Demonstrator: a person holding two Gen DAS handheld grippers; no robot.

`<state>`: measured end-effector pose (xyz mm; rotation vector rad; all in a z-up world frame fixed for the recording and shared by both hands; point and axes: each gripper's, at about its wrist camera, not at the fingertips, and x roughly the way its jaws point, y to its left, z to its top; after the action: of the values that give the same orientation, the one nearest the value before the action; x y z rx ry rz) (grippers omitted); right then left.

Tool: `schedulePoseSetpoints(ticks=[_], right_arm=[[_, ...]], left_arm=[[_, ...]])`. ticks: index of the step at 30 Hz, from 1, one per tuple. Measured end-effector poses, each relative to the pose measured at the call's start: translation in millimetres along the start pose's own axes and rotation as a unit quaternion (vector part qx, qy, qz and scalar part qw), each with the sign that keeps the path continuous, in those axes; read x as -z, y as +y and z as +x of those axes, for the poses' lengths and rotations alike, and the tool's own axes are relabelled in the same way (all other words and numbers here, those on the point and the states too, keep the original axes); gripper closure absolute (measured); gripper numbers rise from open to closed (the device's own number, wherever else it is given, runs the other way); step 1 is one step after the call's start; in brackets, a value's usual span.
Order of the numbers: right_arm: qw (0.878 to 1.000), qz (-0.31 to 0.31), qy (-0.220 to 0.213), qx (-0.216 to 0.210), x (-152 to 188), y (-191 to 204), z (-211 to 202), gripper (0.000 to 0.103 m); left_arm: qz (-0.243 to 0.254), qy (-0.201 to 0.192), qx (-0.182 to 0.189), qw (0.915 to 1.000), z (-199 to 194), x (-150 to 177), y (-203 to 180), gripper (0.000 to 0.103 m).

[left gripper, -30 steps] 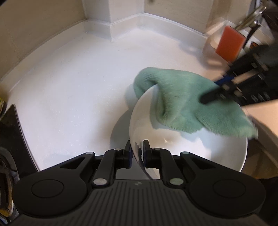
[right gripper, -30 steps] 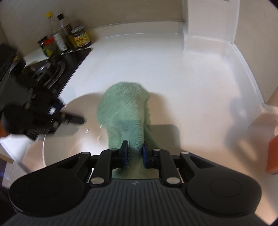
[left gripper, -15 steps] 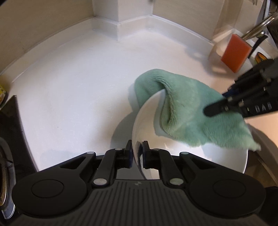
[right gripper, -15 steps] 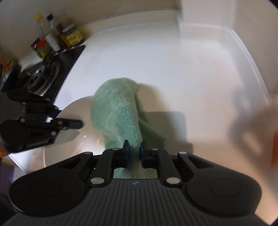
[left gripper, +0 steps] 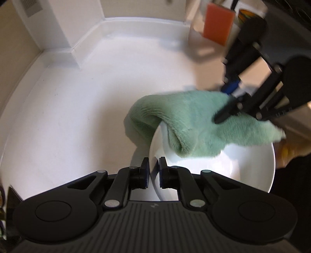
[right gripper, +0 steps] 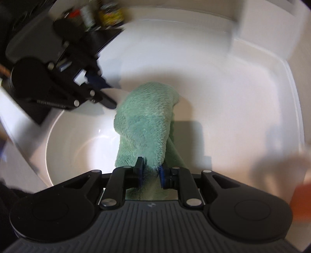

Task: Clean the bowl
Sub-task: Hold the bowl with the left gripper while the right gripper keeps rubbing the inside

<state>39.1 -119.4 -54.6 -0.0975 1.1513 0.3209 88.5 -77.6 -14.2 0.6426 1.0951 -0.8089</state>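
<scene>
A white bowl (left gripper: 229,171) sits tilted over a white counter. My left gripper (left gripper: 154,171) is shut on the bowl's rim. A green fluffy cloth (left gripper: 194,124) drapes over the bowl's far rim and into it. My right gripper (right gripper: 152,171) is shut on the green cloth (right gripper: 145,124), with the bowl (right gripper: 77,148) below and to its left. The right gripper also shows in the left wrist view (left gripper: 229,105), upper right. The left gripper shows blurred in the right wrist view (right gripper: 105,93), at the bowl's far-left rim.
An orange sponge (left gripper: 218,29) stands in a holder at the back right by the sink. A black stovetop (right gripper: 105,40) and blurred jars (right gripper: 110,13) lie at the back left. White backsplash walls (left gripper: 64,33) bound the counter corner.
Both grippers and the bowl have shifted and turned; the right gripper rose toward the bowl's far right edge, dragging the cloth across the inside. Both views are now motion blurred.
</scene>
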Motion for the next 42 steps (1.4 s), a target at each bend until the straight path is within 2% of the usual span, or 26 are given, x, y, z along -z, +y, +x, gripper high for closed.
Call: schedulePoseSetpoints(ticks=[4,8,9,12,14,16,18,19,21,25,30,32,37,41,42], right_arm=[[0.997,-0.073,0.017,0.001,-25.7,-1.0,11.0,0.089],[0.994,-0.11,0.025,0.015,-41.5,4.8,20.4,0.09],[0.993,-0.11,0.026,0.017,-43.8,5.2,21.4,0.09],[0.999,-0.033,0.012,0.008,-39.8,-7.1,18.9,0.093],[0.999,0.041,-0.009,0.003,-26.2,-15.4,15.2,0.094],[0.989,0.146,-0.037,0.006,-3.5,-18.6,7.6,0.094],[0.978,0.201,-0.058,0.013,13.5,-13.3,2.5,0.093],[0.972,0.227,-0.066,0.012,22.2,-10.7,0.6,0.093],[0.971,0.23,-0.063,0.007,28.0,-6.3,0.2,0.092],[0.987,0.151,-0.047,0.008,25.4,0.0,0.4,0.09],[0.998,0.061,-0.027,0.01,19.2,10.2,-6.3,0.089],[0.999,0.032,-0.02,0.006,15.4,11.1,-7.0,0.089],[0.998,-0.055,0.01,-0.016,-2.7,11.9,1.8,0.088],[0.993,-0.106,0.048,-0.018,-23.8,13.8,8.7,0.087],[0.993,-0.113,0.043,-0.01,-30.9,14.3,10.8,0.087]], left_arm=[[-0.016,0.023,0.003,0.9996,1.5,-4.4,8.8,0.094],[-0.031,0.04,-0.01,0.9987,3.5,-8.6,11.9,0.094],[-0.054,0.039,-0.013,0.9977,3.2,-7.5,14.5,0.095],[-0.091,0.026,-0.023,0.9953,1.0,-1.5,13.5,0.094],[-0.121,0.01,-0.038,0.9918,-1.6,5.7,9.3,0.093],[-0.144,0.001,-0.051,0.9882,-3.5,11.8,4.9,0.092],[-0.163,-0.01,-0.06,0.9847,-5.7,18.8,0.1,0.091],[-0.171,-0.013,-0.061,0.9834,-6.8,21.6,-3.8,0.09],[-0.169,-0.013,-0.057,0.9838,-5.1,22.9,-14.3,0.09],[-0.139,-0.013,-0.028,0.9899,-6.0,18.1,-0.8,0.091],[-0.067,0.003,-0.007,0.9977,-4.5,-0.6,5.7,0.089],[-0.038,0.016,0.006,0.9992,-1.8,-11.3,6.1,0.089],[-0.013,0.028,0.024,0.9992,3.6,-25.2,6.3,0.091],[-0.014,0.034,-0.001,0.9993,2.5,-26.6,1.2,0.092],[-0.019,0.031,-0.005,0.9993,1.7,-25.6,0.9,0.092]])
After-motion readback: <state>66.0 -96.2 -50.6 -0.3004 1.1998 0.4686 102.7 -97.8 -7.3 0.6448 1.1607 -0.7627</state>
